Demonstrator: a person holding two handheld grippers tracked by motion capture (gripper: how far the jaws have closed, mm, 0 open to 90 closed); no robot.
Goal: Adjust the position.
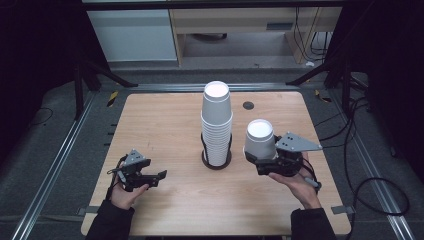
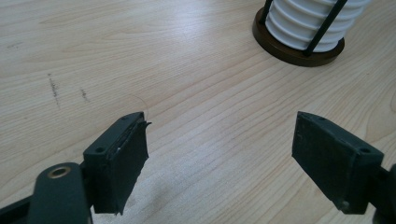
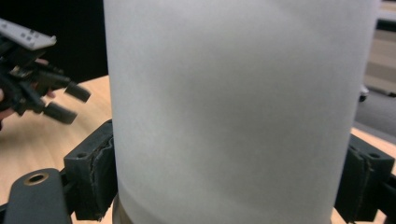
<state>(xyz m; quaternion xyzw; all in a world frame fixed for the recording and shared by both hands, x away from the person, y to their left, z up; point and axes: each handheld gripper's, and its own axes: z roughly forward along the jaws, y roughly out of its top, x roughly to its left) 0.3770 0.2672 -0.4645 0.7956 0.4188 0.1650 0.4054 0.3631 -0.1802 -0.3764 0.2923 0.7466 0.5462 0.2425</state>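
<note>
Tall stack of white foam cups (image 1: 216,122) stands in a round dark-based wire holder (image 1: 216,161) at centre of the light wooden table (image 1: 165,125). Single white foam cup (image 1: 260,138) sits right of the stack, apart from it, between the right gripper (image 1: 261,159) jaws. Left gripper (image 1: 159,176) low at table's front left, well apart from the stack, nothing between its jaws. Small round dark grommet (image 1: 248,105) behind the single cup.

Lit evenly from overhead in the high view; table (image 1: 165,125) bright, surroundings sunk in near-black. Soft, short shadows beneath the left gripper (image 1: 159,176) and around the base of the cup stack (image 1: 216,125). Mild glare on the stack's top. Broad pale sheen on the wood ahead of the jaws in the left gripper view, grain sharp. White cup (image 3: 238,112) between the right gripper (image 3: 224,177) jaws blurred, featureless, shaded towards its lower edge.
</note>
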